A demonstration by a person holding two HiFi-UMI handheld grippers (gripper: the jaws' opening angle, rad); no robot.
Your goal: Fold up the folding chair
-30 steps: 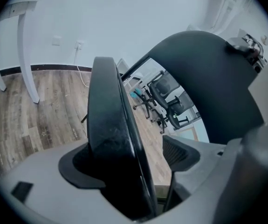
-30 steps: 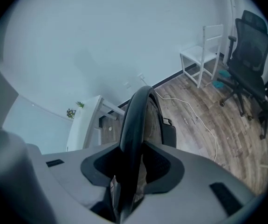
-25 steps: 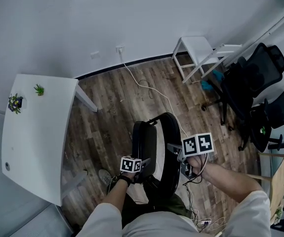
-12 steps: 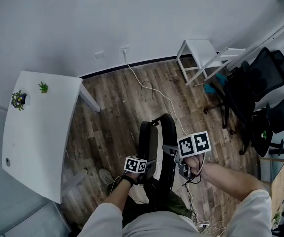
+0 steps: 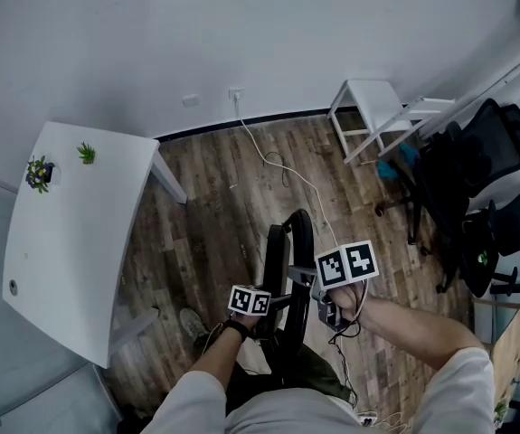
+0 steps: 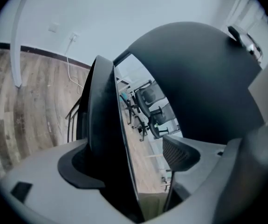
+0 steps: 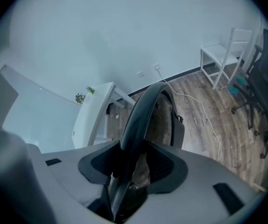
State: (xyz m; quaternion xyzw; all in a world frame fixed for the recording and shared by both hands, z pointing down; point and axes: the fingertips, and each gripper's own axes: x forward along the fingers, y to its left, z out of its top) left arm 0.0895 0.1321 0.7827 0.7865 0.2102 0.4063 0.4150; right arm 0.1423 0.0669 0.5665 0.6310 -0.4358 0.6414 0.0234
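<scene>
**Item:** black folding chair (image 5: 288,269), moulded panels on a dark frame. It stands on the brown wood-plank floor (image 5: 214,197), near the middle, well apart from the floor's far edge along the wall and just in front of the person.

**Progress:** we judge the folding mostly done. The seat panel (image 6: 101,125) stands nearly parallel to the rounded backrest (image 6: 203,73), with only a narrow slot between them. What remains, as we read it, is closing that slot and letting go.

**Left gripper** (image 5: 276,302): claw spread wide. The seat panel's edge lies against one pad, with daylight at the other, so there is no pinch.

**Right gripper** (image 5: 308,280): it straddles the backrest's curved rim. Its jaws have just been opening, with the rim between them and a sliver of floor showing beside it. We read the hold as loosened.

**Surroundings:**
- White rectangular table (image 5: 70,242) at the floor's left edge, with two small green potted plants (image 5: 86,153) at its far end.
- White cable (image 5: 278,165) trailing from the wall.
- White wooden chair (image 5: 373,107) by the far edge.
- Black office chairs (image 5: 486,152) along the right edge.

**Views:**
- The head view alone gives us the chair's place and both grippers together, but not the pads.
- The left gripper view alone shows the slot between seat and back.
- The right gripper view alone shows the rim between its pads.
</scene>
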